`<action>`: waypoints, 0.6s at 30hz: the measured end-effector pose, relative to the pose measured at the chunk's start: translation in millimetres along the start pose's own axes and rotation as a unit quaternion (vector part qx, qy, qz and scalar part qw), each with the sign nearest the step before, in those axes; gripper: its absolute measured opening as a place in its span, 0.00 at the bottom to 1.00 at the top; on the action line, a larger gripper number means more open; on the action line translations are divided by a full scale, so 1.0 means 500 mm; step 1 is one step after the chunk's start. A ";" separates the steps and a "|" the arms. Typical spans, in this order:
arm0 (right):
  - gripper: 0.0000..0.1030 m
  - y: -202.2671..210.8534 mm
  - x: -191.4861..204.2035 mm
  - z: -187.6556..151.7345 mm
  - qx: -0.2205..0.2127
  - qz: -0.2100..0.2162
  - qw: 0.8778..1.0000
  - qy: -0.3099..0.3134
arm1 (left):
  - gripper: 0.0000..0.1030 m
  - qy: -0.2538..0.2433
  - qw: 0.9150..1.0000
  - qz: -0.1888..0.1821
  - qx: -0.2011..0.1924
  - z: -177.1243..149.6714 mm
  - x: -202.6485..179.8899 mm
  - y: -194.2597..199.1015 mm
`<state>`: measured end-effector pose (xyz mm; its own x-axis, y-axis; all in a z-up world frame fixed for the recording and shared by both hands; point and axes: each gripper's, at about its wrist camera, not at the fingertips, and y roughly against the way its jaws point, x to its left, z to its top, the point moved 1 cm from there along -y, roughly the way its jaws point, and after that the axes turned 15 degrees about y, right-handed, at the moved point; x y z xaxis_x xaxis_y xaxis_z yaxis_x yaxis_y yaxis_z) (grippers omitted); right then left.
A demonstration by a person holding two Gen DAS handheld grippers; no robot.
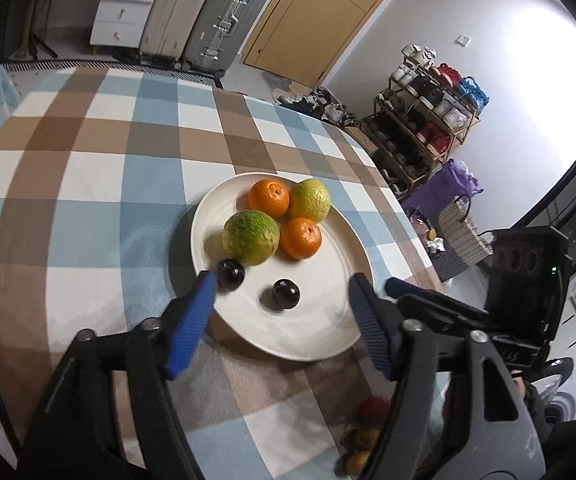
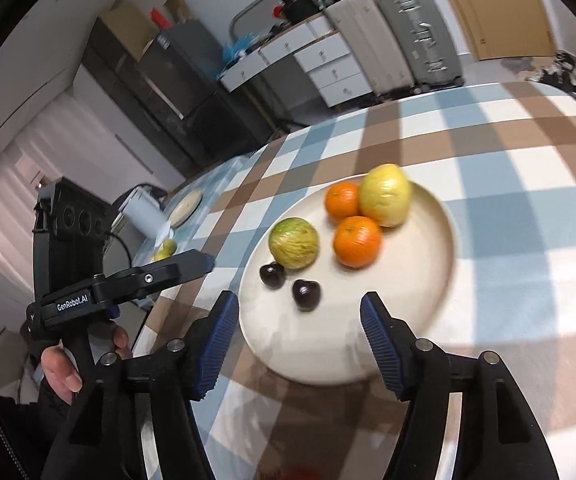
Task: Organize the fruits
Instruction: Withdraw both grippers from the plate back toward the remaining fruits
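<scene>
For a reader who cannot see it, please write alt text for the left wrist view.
A white plate on a checked tablecloth holds two oranges, two green-yellow citrus fruits and two dark plums. The open left gripper hovers over its near rim.

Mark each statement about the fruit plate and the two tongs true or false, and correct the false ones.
1. The round white plate holds two orange mandarins. True: one, another.
2. Three small dark plums lie on the plate. False: two, one and another.
3. The left tongs grip a plum. False: they are open and empty.
4. The right tongs are open. True.
5. The plate sits on a blue, brown and white checked tablecloth. True.
6. The green bumpy citrus lies off the plate. False: on it.
</scene>
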<state>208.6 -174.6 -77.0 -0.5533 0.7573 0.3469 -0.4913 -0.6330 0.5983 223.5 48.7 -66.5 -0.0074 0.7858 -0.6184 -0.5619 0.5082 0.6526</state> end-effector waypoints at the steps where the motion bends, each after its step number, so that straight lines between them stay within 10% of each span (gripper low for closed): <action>1: 0.64 0.014 0.002 -0.004 -0.006 -0.003 1.000 -0.004 | 0.75 -0.005 1.000 0.005 -0.007 -0.009 -0.008 0.010; 11: 0.92 0.150 0.053 -0.045 -0.070 -0.059 0.995 0.024 | 0.81 -0.089 0.991 0.064 -0.074 -0.104 -0.093 0.120; 18: 0.95 0.203 0.093 -0.080 -0.084 -0.073 0.993 0.036 | 0.86 -0.108 0.987 0.078 -0.093 -0.171 -0.122 0.170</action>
<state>106.0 -209.9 -29.0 -0.5122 0.8330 0.2091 -0.6720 -0.5403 0.5065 105.3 14.0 -10.8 0.0592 0.9167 -0.3951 -0.7103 0.3167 0.6286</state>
